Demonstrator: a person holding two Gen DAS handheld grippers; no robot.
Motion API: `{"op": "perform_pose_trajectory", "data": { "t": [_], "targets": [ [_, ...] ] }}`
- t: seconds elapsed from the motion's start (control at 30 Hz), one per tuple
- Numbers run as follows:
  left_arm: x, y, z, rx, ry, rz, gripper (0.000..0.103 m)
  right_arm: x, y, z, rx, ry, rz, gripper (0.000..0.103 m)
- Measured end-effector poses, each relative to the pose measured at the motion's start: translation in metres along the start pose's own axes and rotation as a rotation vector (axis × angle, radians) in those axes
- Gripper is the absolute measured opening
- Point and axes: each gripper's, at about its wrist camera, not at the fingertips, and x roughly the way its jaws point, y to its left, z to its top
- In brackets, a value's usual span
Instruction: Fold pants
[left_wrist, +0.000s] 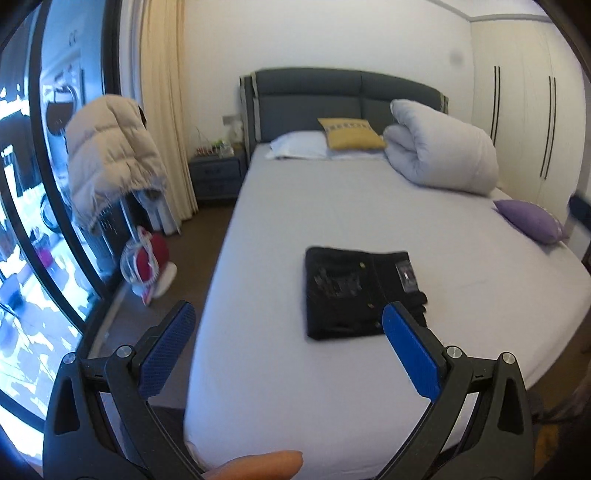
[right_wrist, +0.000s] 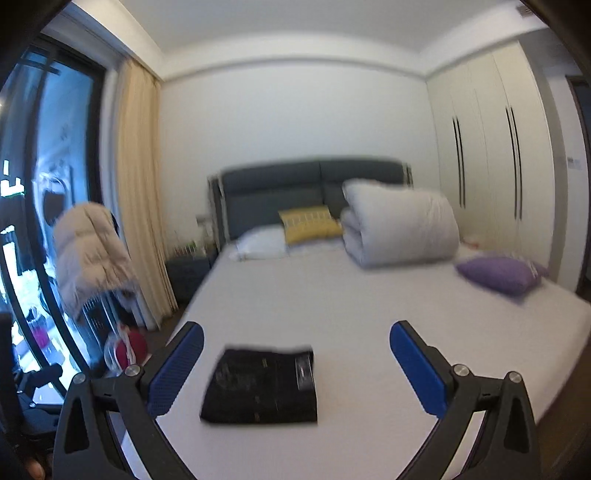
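**Pants folded, both grippers clear**

From the left wrist we see the pants (left_wrist: 360, 293) lying as a compact black rectangle on the bed (left_wrist: 369, 206), near its foot and slightly off toward the left edge. Our left gripper (left_wrist: 288, 321) hangs above and short of them, jaws spread wide, nothing between the pads. A fingertip (left_wrist: 258, 467) shows at the bottom edge.

From the right wrist, same story: the pants (right_wrist: 262, 386) sit square on the sheet, label up, and our right gripper (right_wrist: 295, 341) hovers over them with jaws at full spread, holding nothing and touching no cloth.

We judge the folding done, with the release step just finished. Next calls for little: check the stack lies flat with no loose corner, and press or square an edge only if one lifts.
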Motion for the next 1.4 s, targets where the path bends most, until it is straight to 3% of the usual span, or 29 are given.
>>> {"op": "perform_pose_trajectory", "data": {
  "t": [0.17,0.3,0.93,1.4],
  "targets": [
    [0.022,-0.007,-0.01,0.003,0.046,0.006,0.103,0.027,-0.008,-0.022,0.068,0.168,-0.002,0.103],
    [0.049,-0.007,-0.007,0.004,0.076,0.004,0.103,0.037,-0.005,-0.038,0.052,0.217,-0.018,0.103],
    [0.13,0.001,-0.008,-0.007,0.163,0.011,0.103,0.078,0.016,-0.058,-0.025,0.358,0.011,0.103],
    [0.143,-0.001,-0.012,-0.01,0.179,0.002,0.103,0.082,0.014,-0.06,-0.032,0.388,0.009,0.103]
  ]
}}
